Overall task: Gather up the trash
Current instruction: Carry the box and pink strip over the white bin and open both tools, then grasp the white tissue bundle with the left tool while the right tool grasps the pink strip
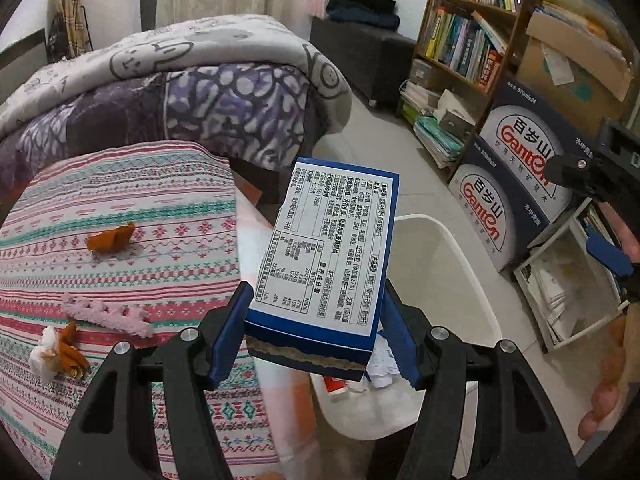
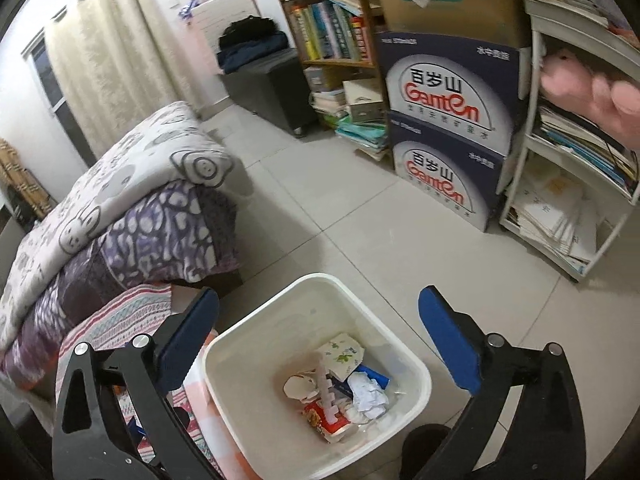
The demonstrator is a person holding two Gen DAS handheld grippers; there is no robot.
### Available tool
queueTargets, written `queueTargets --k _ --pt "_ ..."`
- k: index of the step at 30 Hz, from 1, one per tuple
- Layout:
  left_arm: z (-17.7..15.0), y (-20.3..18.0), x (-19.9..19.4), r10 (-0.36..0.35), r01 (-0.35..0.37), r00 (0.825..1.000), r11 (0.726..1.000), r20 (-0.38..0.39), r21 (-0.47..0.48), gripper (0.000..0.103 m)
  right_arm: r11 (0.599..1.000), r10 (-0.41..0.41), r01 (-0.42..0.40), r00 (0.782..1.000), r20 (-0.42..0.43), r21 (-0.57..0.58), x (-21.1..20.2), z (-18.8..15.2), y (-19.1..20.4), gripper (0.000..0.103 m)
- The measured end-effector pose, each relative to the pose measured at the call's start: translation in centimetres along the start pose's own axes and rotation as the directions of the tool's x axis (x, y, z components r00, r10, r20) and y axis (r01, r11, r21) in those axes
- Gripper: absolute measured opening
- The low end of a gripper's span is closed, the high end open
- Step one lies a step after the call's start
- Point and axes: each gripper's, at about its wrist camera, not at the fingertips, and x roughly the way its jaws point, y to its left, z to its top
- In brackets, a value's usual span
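Note:
My left gripper [image 1: 316, 332] is shut on a blue and white snack box [image 1: 332, 256] and holds it tilted in the air, past the table's edge and over the near rim of the white trash bin [image 1: 460, 280]. On the patterned tablecloth [image 1: 120, 280] lie an orange wrapper [image 1: 110, 238], a pink fuzzy strip [image 1: 106, 314] and a white and orange scrap [image 1: 56, 354]. My right gripper [image 2: 318, 334] is open and empty, above the white trash bin [image 2: 248, 364], which holds crumpled paper [image 2: 368, 398], wrappers and a pink strip.
Folded quilts [image 1: 180, 92] lie behind the table. Stacked blue water cartons [image 2: 448, 120], a wooden bookshelf [image 2: 332, 28] and a white shelf of papers [image 2: 568, 208] line the far wall. Tiled floor [image 2: 360, 208] surrounds the bin.

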Motion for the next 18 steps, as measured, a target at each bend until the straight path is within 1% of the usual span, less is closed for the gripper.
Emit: queueTargets --k 4,8,10,11,12,16,18 --pt "0.5 -0.4 0.6 -0.022 0.022 0.999 1.0 -0.024 -0.004 0.063 0.999 -0.013 0.013 1.0 -0.007 0.03 0.1 0.1 -0.4 0.096" --pt "0.9 -1.2 1.3 -0.084 0.084 0.994 0.996 -0.066 -0.008 0.064 0.999 -0.014 0.015 1.0 -0.007 0.051 0.1 0.3 -0.7 0.096" --pt "0.9 -1.4 1.6 -0.098 0.098 0.992 0.995 -0.083 -0.002 0.067 0.998 -0.009 0.009 1.0 -0.015 0.056 0.2 0.3 -0.6 0.096" --pt "0.9 -1.4 1.7 -0.101 0.101 0.991 0.995 -0.09 0.005 0.071 0.998 -0.004 0.005 1.0 -0.019 0.059 0.2 0.2 -0.5 0.096" --pt "0.8 -1.3 1.8 -0.098 0.099 0.991 0.995 -0.095 0.013 0.074 0.998 0.0 0.002 1.0 -0.023 0.059 0.3 0.2 -0.3 0.096" --pt "0.6 0.0 1.8 -0.065 0.068 0.992 0.997 -0.106 0.022 0.075 0.999 0.021 -0.019 0.999 -0.041 0.046 0.6 -0.1 0.8 0.096" --pt "0.5 1.4 1.9 -0.034 0.036 0.992 0.999 -0.117 0.013 0.075 0.999 0.031 -0.03 0.998 -0.048 0.025 0.7 -0.4 1.6 0.096"
